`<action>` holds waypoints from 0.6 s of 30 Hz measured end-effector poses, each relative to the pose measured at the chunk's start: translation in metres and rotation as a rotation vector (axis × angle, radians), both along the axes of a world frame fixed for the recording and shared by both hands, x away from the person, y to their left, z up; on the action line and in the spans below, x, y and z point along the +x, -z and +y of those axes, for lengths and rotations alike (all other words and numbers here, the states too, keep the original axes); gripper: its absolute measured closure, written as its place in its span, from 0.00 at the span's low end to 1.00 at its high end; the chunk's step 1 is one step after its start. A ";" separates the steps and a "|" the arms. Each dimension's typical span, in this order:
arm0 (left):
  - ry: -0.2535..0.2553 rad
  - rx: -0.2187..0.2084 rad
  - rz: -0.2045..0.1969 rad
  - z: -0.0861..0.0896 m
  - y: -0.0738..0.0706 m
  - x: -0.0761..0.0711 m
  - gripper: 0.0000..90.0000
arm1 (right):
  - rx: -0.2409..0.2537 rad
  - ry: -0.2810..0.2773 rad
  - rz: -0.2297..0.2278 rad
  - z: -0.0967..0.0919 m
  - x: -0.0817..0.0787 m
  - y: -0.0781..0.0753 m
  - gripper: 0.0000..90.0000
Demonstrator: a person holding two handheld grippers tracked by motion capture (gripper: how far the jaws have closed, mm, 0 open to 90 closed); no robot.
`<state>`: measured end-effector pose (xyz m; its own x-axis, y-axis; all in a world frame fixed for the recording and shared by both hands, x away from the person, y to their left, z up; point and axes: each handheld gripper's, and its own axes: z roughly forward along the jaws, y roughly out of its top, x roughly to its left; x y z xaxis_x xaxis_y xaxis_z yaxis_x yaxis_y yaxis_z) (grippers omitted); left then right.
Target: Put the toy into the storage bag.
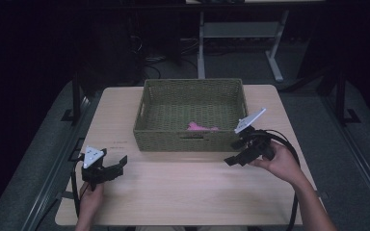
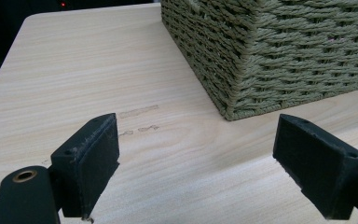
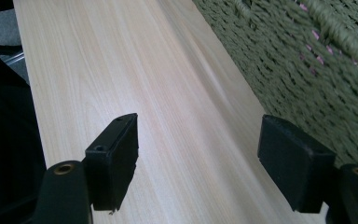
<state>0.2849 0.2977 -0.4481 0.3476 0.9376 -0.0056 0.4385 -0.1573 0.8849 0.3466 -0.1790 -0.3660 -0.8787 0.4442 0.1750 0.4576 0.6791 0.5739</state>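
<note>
A green woven basket (image 1: pixel 190 143) stands at the back middle of the wooden table (image 1: pixel 183 187), with a pink thing (image 1: pixel 201 127) lying inside near its front wall. My left gripper (image 1: pixel 118 166) rests low at the table's front left, open and empty, its jaws facing the basket's corner (image 2: pixel 235 100). My right gripper (image 1: pixel 234 153) hovers just off the basket's front right corner, tilted, open with nothing between its jaws. In the right gripper view the basket wall (image 3: pixel 307 79) runs close along one jaw, and pink shows through the weave.
The bare tabletop (image 2: pixel 98 84) stretches between the two grippers and in front of the basket. A cable (image 1: pixel 289 144) loops from the right gripper past the table's right edge. Dark floor and a desk frame (image 1: pixel 241 33) lie beyond the table.
</note>
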 end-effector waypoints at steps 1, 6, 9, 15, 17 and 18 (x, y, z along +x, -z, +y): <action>0.000 -0.001 0.000 0.000 0.000 0.000 0.15 | 0.004 0.003 0.003 -0.001 -0.001 0.001 0.32; 0.004 0.002 -0.001 -0.001 0.000 -0.001 0.15 | -0.002 0.014 0.005 -0.005 -0.007 0.006 0.31; 0.004 0.003 -0.002 -0.001 0.000 -0.002 0.15 | -0.001 0.018 0.004 -0.008 -0.011 0.009 0.31; 0.008 0.009 -0.003 -0.001 -0.001 -0.002 0.15 | -0.013 0.038 0.001 -0.014 -0.020 0.016 0.31; 0.006 0.007 -0.006 -0.001 -0.001 -0.002 0.15 | -0.019 0.044 0.001 -0.016 -0.023 0.019 0.31; 0.006 0.006 -0.007 -0.001 -0.001 -0.002 0.15 | -0.019 0.046 0.000 -0.017 -0.025 0.020 0.31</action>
<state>0.2829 0.2965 -0.4471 0.3534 0.9355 0.0027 0.4311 -0.1654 0.8870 0.3216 -0.1956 -0.3862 -0.8573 0.4873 0.1662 0.4886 0.6683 0.5610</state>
